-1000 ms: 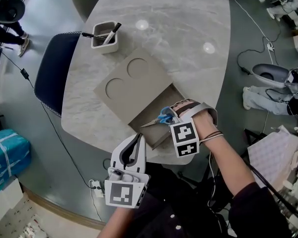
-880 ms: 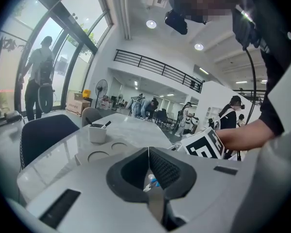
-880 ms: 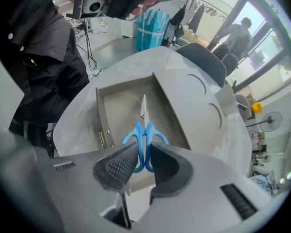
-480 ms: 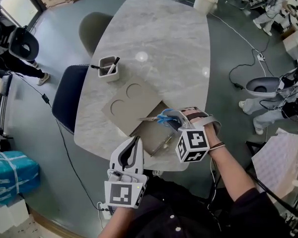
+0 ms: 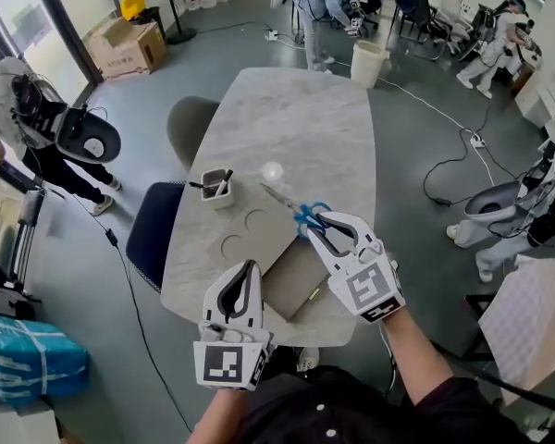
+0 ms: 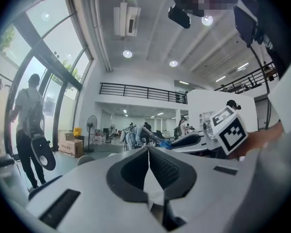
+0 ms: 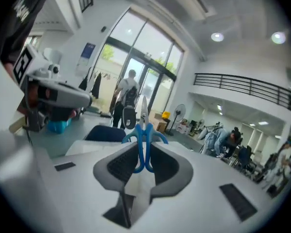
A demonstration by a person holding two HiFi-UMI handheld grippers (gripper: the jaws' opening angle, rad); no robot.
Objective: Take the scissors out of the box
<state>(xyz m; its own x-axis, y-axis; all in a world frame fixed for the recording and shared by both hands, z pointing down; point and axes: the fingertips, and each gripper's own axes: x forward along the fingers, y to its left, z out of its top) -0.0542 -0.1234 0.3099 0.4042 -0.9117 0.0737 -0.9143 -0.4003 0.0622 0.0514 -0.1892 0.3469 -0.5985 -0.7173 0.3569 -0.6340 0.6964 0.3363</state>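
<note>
Blue-handled scissors [image 5: 305, 216] hang above the table with my right gripper [image 5: 320, 226] shut on their handles; the blades point up and to the left. In the right gripper view the scissors [image 7: 144, 139] stand upright between the pads, blades up. Below them lies the flat grey box [image 5: 255, 239] with its drawer [image 5: 292, 272] pulled out towards me. My left gripper [image 5: 249, 271] is shut and empty, held over the table's near edge beside the drawer. In the left gripper view its jaws [image 6: 148, 150] are pressed together, and the right gripper's marker cube [image 6: 228, 130] shows to the right.
A grey cup [image 5: 215, 189] with pens stands on the marble table [image 5: 301, 123] left of the box. A slim tool [image 5: 313, 293] lies in the drawer. A dark blue chair [image 5: 151, 234] and a grey chair [image 5: 191, 124] stand at the table's left. People and cables fill the floor around.
My right gripper has lifted the scissors up out of the drawer and rolled, so the blades now point up and away. The left gripper has risen too, still shut.
</note>
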